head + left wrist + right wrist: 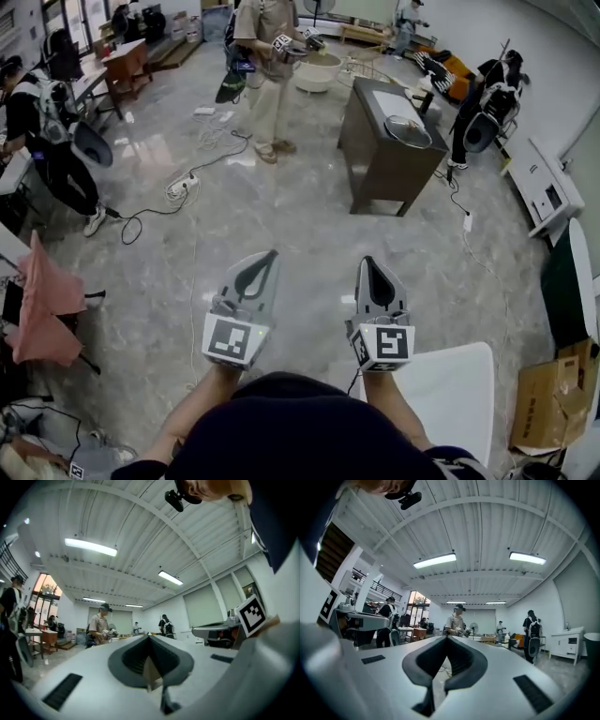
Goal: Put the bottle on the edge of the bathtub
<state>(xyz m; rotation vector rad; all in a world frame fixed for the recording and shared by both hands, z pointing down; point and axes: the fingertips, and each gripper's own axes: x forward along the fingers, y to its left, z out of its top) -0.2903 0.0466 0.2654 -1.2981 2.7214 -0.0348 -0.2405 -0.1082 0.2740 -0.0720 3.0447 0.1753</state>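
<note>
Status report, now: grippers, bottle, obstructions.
Left gripper shut, empty. Right gripper shut, empty. No bottle in view. Power strip on floor, dark cabinet ahead.

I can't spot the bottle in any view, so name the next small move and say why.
Probably turn the gaze and both grippers around to search for the bottle. The left gripper and right gripper point level over the floor, jaws together with nothing between them, and no view shows a bottle.
</note>
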